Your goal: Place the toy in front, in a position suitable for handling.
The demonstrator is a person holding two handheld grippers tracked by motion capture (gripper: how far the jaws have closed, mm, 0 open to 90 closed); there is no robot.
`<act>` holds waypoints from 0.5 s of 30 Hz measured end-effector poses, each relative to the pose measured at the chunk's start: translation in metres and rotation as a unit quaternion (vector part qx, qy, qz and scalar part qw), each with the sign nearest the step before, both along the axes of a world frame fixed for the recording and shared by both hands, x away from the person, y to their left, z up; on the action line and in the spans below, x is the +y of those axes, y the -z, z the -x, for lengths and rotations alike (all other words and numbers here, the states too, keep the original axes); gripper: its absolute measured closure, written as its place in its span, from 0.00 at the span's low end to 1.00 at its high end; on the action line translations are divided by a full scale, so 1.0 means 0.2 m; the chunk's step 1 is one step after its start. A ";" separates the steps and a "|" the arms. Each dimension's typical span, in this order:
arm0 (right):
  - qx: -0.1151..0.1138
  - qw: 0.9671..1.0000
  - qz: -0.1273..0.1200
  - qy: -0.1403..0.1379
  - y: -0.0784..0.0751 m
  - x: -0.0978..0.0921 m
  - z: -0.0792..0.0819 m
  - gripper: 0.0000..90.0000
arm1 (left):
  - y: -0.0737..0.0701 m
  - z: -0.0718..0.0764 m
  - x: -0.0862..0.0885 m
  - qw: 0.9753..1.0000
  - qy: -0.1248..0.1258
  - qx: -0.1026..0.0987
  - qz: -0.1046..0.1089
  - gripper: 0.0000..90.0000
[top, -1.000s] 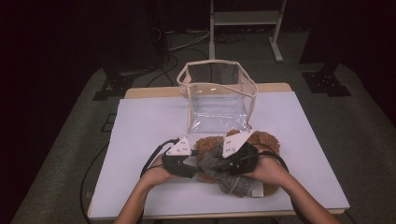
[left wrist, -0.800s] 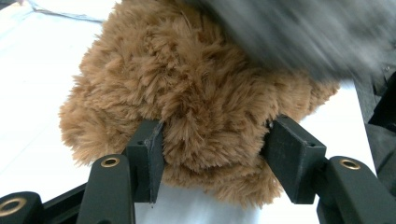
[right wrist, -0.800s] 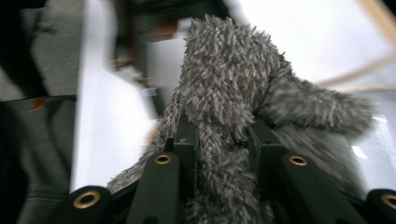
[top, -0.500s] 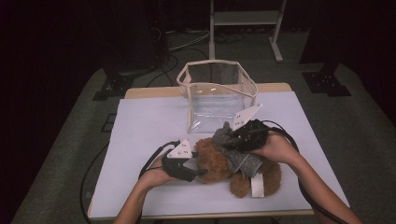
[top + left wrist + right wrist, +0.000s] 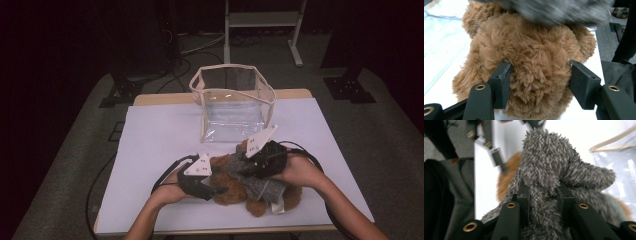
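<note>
This looks like a lab or recording studio rather than a home. The white-covered surface stands alone on grey carpet among dark surroundings, with black stand feet, loose floor cables and a metal rack behind it.

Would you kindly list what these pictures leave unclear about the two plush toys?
- Brown plush bear: face unseen; left gripper view cuts its bottom off.
- Grey plush toy: blurred in left gripper view; kind unclear.
- High view: hands and right gripper cover where the toys meet.
</note>
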State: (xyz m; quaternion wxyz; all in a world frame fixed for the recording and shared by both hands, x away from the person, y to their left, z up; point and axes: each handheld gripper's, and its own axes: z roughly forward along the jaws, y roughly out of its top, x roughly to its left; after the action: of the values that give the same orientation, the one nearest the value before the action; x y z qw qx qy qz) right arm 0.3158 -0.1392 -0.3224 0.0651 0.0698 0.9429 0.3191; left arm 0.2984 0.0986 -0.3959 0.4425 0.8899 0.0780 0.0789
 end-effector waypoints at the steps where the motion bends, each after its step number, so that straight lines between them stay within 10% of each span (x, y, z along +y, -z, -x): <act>1: 0.000 1.000 0.000 0.000 0.00 0.00 0.00 0.77 | 0.00 0.00 0.00 1.000 0.000 0.000 0.000 0.44; 7: 0.018 0.999 0.009 0.025 -0.01 0.03 -0.18 0.77 | 0.00 0.01 0.01 1.000 0.013 0.001 -0.006 0.44; 15: 0.052 0.998 0.006 0.019 0.06 -0.02 -0.13 0.77 | -0.03 -0.02 0.04 0.999 -0.032 0.007 0.015 0.28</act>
State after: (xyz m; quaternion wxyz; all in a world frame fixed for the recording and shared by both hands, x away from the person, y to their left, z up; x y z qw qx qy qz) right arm 0.3416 -0.1436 -0.3342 0.0223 0.1034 0.9455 0.3079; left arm 0.3017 0.1071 -0.3899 0.4526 0.8807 0.1105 0.0851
